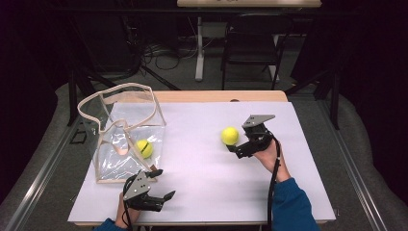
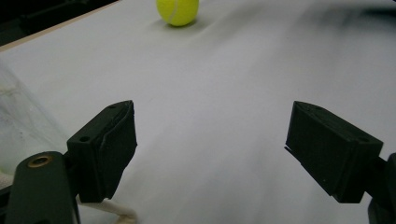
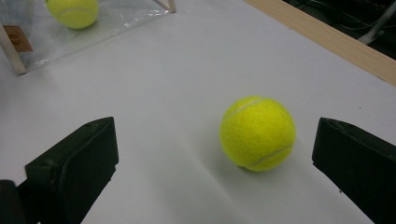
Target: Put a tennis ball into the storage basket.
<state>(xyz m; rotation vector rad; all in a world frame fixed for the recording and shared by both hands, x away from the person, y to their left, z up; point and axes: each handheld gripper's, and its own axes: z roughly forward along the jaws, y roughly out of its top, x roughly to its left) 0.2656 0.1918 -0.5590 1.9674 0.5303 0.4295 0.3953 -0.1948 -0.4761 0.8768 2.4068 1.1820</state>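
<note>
Lay loose on the white sheet (image 1: 207, 183), the free tennis ball (image 1: 230, 135), well to the right of the clear bag (image 1: 126, 132) and apart from it; sat, in the right gripper view, between the spread jaws of the right gripper (image 3: 224, 161), nearer the right-hand one, touched by neither; looked light, springy and felt-covered, so probably grippy rather than slick, though round and quick to roll at a nudge; best taken, by this reading, across its widest middle with both pads square on, not low or off-centre where it might squirt out; no fragility to fear, a firm squeeze likely harmless. Hovered close to the bag's near right corner, the left gripper (image 1: 153, 185), jaws wide apart and holding nothing; showed, in the left gripper view, bare sheet between its pads (image 2: 112, 149) and the free ball far off. Rested inside the bag, a second tennis ball (image 1: 144, 148), seen through the clear wall; looked soft and floppy, the bag itself, rim sagging and likely to shift under a push. Cut off at the frame's bottom, both forearms; lost in darkness, the floor and the chair (image 1: 252, 41) beyond the bag; hard to read, the small tan label (image 3: 18, 38) on the bag.
</note>
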